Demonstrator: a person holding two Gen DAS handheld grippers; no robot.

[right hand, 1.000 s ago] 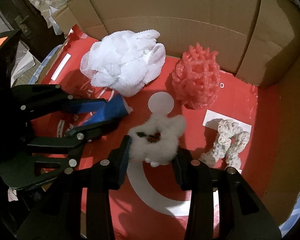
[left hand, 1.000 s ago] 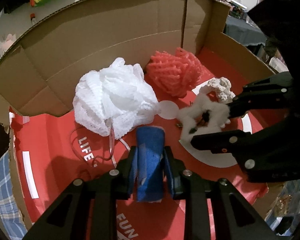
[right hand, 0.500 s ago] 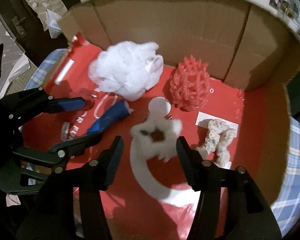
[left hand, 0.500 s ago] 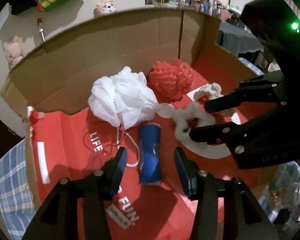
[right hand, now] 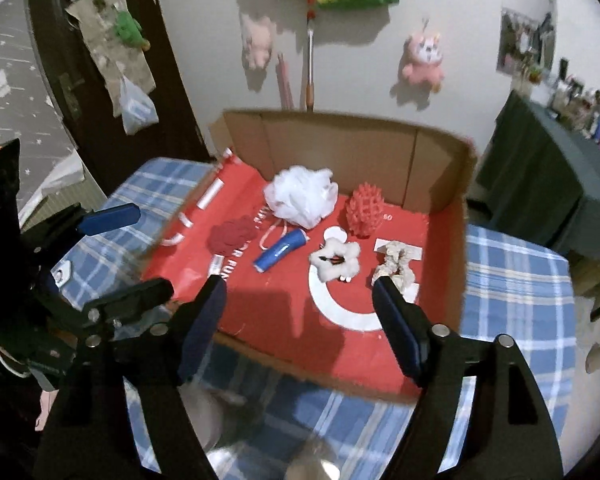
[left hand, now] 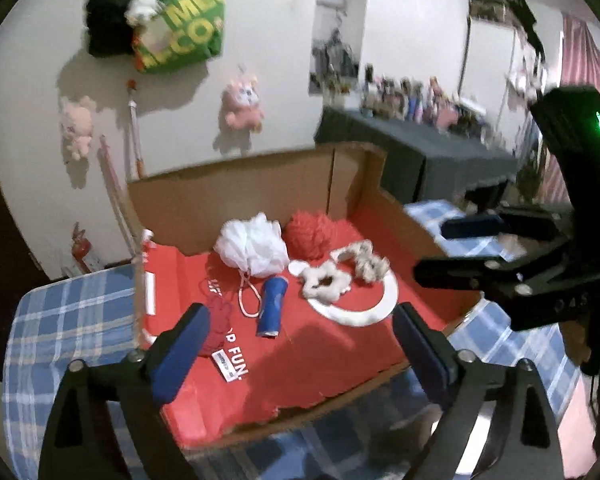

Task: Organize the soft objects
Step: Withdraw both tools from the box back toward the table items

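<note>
Your left gripper [left hand: 298,346] hung above the near edge of the cardboard box [left hand: 236,184], pointing down into it, its jaws just opened wide with nothing between them. Your right gripper [right hand: 300,318] hovered over the same near edge, jaws likewise just spread and empty, the two tools side by side.

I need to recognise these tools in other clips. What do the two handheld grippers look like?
Both match. The left gripper and right gripper are matte black frames with triangular cut-outs and silver screws, each finger lined with a dark blue pad. A green light glows on the right one's black housing; an orange mark shows on the left one's.
</note>
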